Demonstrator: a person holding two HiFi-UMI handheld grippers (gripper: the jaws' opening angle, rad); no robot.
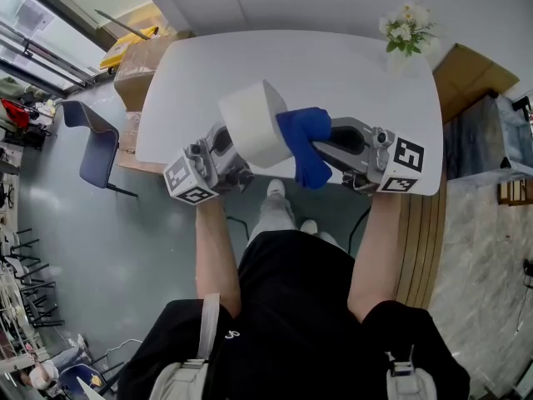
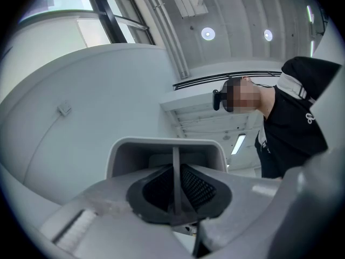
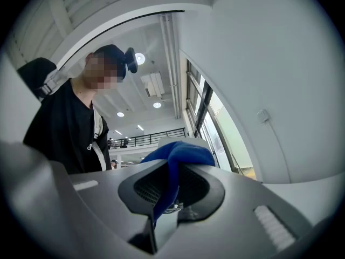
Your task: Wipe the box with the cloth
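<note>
- Wiping appears to be in hand: the blue cloth [image 1: 306,144] lies against the right-hand face of the white box [image 1: 254,123], at the centre of the head view.
- The left gripper [image 1: 231,158] carries the box. In the left gripper view its fingers [image 2: 202,190] are clenched on a thin upright wall of the box [image 2: 167,147], whose open side faces the camera.
- The right gripper [image 1: 323,147] carries the cloth. In the right gripper view its fingers [image 3: 143,188] are clamped on a fold of the cloth [image 3: 180,152], which bunches above them and trails down between them.
- The box is held clear of the desk [image 1: 358,73], over its near edge, tilted, between the two grippers.
- Judgement on the next move: draw the cloth across the contacted face while the left gripper holds firm, then turn the box to present an unwiped face. The grip on one thin wall may let the box swing under pressure.
- How much of the box is already wiped cannot be told.
- Surface: a white desk with rounded corners, bare except for a small bunch of white flowers [image 1: 406,30] at its upper right corner.
- Room: grey-green floor; a blue chair [image 1: 92,140] at the left of the frame; a cardboard carton [image 1: 137,65] at the desk's upper left, another carton [image 1: 470,73] at the upper right; glazing along the upper left edge.
</note>
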